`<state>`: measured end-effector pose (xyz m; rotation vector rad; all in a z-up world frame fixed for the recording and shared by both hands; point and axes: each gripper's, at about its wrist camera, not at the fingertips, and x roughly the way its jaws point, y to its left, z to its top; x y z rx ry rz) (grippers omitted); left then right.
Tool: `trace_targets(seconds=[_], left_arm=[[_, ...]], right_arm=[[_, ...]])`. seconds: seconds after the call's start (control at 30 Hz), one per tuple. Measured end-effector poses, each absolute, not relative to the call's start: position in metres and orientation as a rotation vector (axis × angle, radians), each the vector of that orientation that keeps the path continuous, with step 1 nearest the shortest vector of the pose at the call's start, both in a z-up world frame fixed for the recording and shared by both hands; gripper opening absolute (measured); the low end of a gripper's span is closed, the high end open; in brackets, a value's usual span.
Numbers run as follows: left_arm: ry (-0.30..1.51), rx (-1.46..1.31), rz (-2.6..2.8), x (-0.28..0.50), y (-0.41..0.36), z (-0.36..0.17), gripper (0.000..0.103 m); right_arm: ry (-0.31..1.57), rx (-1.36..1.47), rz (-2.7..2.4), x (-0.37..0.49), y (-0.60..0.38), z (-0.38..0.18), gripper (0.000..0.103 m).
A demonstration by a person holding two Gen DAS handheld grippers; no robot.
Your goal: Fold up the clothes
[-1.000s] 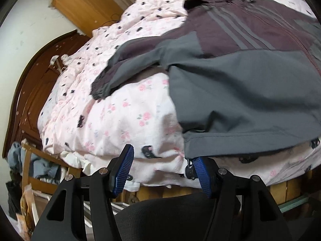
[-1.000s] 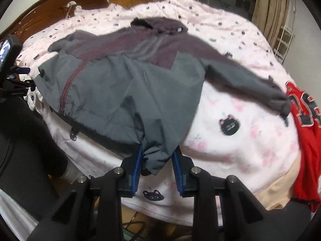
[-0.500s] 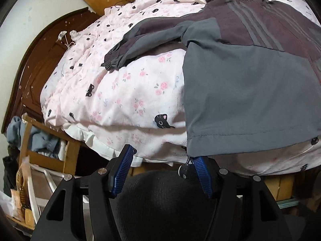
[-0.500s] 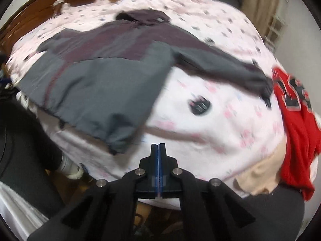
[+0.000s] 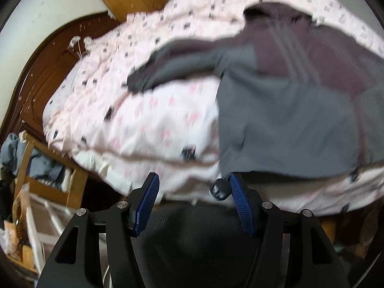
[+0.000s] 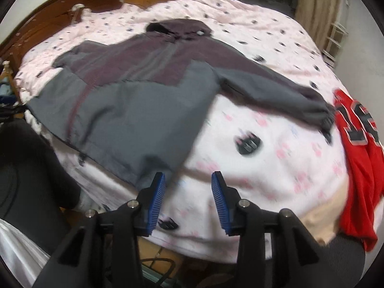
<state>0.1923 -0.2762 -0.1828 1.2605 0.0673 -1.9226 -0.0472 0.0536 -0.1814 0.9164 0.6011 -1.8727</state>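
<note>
A grey and maroon hooded jacket [image 6: 134, 110] lies spread face up on the pink bedspread [image 6: 264, 144], sleeves out to both sides. My right gripper [image 6: 188, 187] hovers at the near bed edge, its jaws opening with nothing between them; the jacket's lower hem corner lies just beyond its left pad. In the left wrist view the jacket [image 5: 288, 120] covers the right half of the bed. My left gripper [image 5: 193, 189] stands open just below the hem. A black cord toggle [image 5: 218, 189] hangs beside its right pad, and nothing is pinched.
A red jersey [image 6: 360, 156] lies at the bed's right edge over a beige cloth [image 6: 319, 218]. The dark wooden headboard [image 5: 48, 72] stands at the left, with a wooden rack of clothes [image 5: 36, 163] below it. A person's dark-clad leg [image 6: 24, 168] is at the near left.
My right gripper let go of the jacket's hem corner, shut empty, then opened again. The jacket now lies flatter. The left gripper's view has swung slightly, with its jaws unchanged.
</note>
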Motion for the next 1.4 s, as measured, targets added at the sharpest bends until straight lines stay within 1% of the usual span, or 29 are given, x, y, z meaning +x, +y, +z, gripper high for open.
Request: trace_targets(seconds=[0.1, 0.2, 0.33, 0.43, 0.57, 0.63, 0.67, 0.73, 0.77, 0.83, 0.9, 1.0, 1.07, 1.2, 1.27, 1.4], left_arm=[[0.051, 1.176, -1.935, 0.184, -0.277, -0.164, 0.057], [0.099, 1.091, -1.981, 0.177, -0.280, -0.147, 0.058], [0.146, 1.032, -2.040, 0.158, -0.288, -0.139, 0.058], [0.125, 1.018, -2.038, 0.137, -0.300, -0.154, 0.058], [0.145, 1.092, -1.973, 0.123, -0.320, -0.188, 0.058], [0.189, 1.136, -1.929, 0.125, -0.328, -0.202, 0.058], [0.217, 1.160, -1.905, 0.128, -0.331, -0.210, 0.059], [0.274, 1.206, -1.854, 0.134, -0.338, -0.224, 0.064], [0.308, 1.217, -1.831, 0.138, -0.341, -0.228, 0.076], [0.389, 1.208, -1.797, 0.150, -0.348, -0.228, 0.077], [0.457, 1.195, -1.793, 0.159, -0.351, -0.226, 0.077], [0.460, 1.114, -1.842, 0.169, -0.342, -0.214, 0.077], [0.443, 1.034, -1.904, 0.174, -0.336, -0.201, 0.077], [0.454, 0.873, -2.013, 0.181, -0.347, -0.182, 0.077], [0.514, 0.810, -2.063, 0.184, -0.362, -0.176, 0.078], [0.658, 0.710, -2.093, 0.189, -0.395, -0.177, 0.079]], right_arm=[[0.596, 0.873, -1.830, -0.042, 0.037, -0.173, 0.041], [0.599, 0.837, -1.796, -0.036, 0.014, -0.166, 0.041], [0.605, 0.807, -1.776, -0.031, -0.014, -0.164, 0.041], [0.609, 0.820, -1.756, -0.029, -0.031, -0.170, 0.041], [0.627, 0.870, -1.737, -0.033, -0.043, -0.187, 0.042], [0.621, 0.886, -1.731, -0.036, -0.042, -0.192, 0.042], [0.618, 0.893, -1.727, -0.037, -0.042, -0.194, 0.042], [0.629, 0.891, -1.724, -0.037, -0.041, -0.196, 0.042], [0.637, 0.890, -1.724, -0.037, -0.041, -0.197, 0.042], [0.649, 0.885, -1.725, -0.036, -0.040, -0.199, 0.043], [0.658, 0.880, -1.726, -0.034, -0.040, -0.200, 0.047], [0.660, 0.863, -1.731, -0.031, -0.038, -0.199, 0.050], [0.656, 0.849, -1.735, -0.028, -0.036, -0.197, 0.050], [0.580, 0.786, -1.778, -0.030, -0.025, -0.180, 0.050], [0.557, 0.747, -1.821, -0.033, -0.021, -0.170, 0.050], [0.508, 0.765, -1.864, -0.048, -0.019, -0.160, 0.051]])
